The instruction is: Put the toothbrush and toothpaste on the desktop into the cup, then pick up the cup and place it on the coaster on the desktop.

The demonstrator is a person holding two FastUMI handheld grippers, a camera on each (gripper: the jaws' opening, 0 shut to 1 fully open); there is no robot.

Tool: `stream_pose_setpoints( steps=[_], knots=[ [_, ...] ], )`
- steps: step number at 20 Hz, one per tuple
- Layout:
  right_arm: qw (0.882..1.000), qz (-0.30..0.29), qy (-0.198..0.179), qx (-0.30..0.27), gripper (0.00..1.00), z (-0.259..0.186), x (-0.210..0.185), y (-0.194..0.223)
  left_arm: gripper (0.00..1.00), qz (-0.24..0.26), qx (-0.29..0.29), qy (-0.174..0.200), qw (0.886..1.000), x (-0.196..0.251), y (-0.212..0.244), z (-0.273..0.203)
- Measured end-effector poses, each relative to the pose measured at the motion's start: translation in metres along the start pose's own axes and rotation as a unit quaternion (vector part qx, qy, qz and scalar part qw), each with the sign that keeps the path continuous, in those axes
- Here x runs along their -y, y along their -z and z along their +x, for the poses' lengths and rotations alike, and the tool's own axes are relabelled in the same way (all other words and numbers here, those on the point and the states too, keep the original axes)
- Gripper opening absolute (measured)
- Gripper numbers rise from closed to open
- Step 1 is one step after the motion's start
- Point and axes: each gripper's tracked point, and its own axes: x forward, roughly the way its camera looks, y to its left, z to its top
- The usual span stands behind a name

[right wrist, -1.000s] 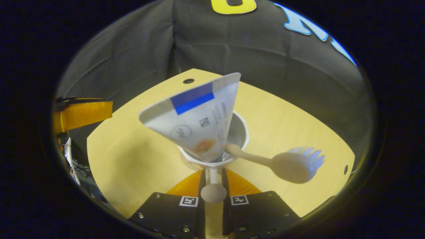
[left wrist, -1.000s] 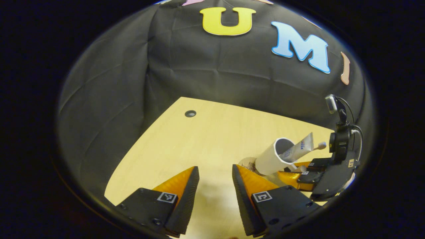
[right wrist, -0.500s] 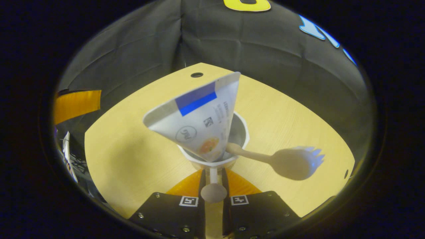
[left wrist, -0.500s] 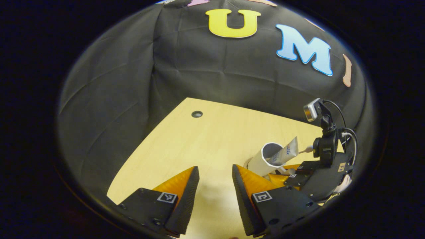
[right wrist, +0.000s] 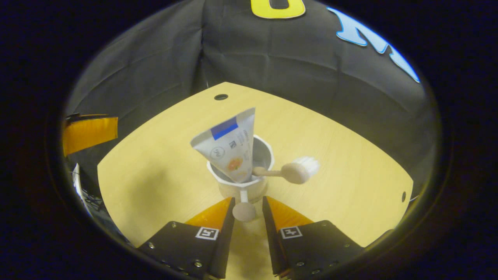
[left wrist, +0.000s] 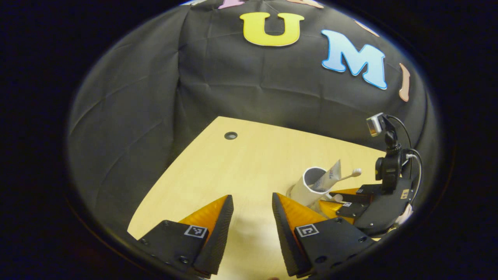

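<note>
The white cup (right wrist: 242, 189) stands on the wooden desk (right wrist: 163, 182), with the toothpaste tube (right wrist: 229, 149) and the toothbrush (right wrist: 295, 171) leaning out of it. My right gripper (right wrist: 249, 200) is open just behind it, and the cup's round handle knob (right wrist: 244, 211) sits loosely between the fingers. In the left gripper view, the cup (left wrist: 305, 190) rests on the coaster (left wrist: 290, 191), whose edge peeks out at its base. The right gripper (left wrist: 336, 199) is beside it. My left gripper (left wrist: 253, 206) hovers open and empty over the desk, left of the cup.
A cable hole (right wrist: 221, 97) is near the desk's far edge, and another (right wrist: 403, 196) is at the right edge. One finger of the left gripper (right wrist: 89, 132) shows at the far left of the right gripper view. Black cloth walls close the desk's far sides.
The right gripper set the cup down upright, then spread its fingers off the handle and drew back a little. The left gripper has barely moved.
</note>
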Motion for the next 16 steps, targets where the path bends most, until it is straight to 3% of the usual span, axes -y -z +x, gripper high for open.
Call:
stream_pose_setpoints(
  steps=[1,2,3,8,13,14,16],
  knots=[
    [1.0,0.008,0.002,0.006,0.42,-0.007,0.0,-0.002,0.68,0.004,0.002,0.004,1.0,0.003,-0.002,-0.002],
    [1.0,0.018,0.006,0.013,0.43,-0.018,0.001,-0.003,0.63,0.008,0.006,0.008,1.0,0.006,-0.004,-0.004],
    [0.999,0.025,0.01,0.023,0.43,-0.027,0.002,-0.007,0.67,0.012,0.01,0.013,1.0,0.01,-0.008,-0.006],
    [0.992,0.055,0.057,0.095,0.43,-0.092,0.013,-0.039,0.68,0.034,0.041,0.038,0.998,0.032,-0.031,-0.023],
    [0.974,0.099,0.101,0.179,0.43,-0.163,0.026,-0.09,0.67,0.052,0.103,0.057,0.992,0.056,-0.08,-0.055],
    [0.969,0.106,0.109,0.197,0.42,-0.179,0.028,-0.1,0.63,0.056,0.116,0.061,0.99,0.061,-0.09,-0.064],
    [0.958,0.112,0.132,0.229,0.43,-0.205,0.027,-0.117,0.67,0.061,0.145,0.068,0.985,0.07,-0.112,-0.081]
  ],
)
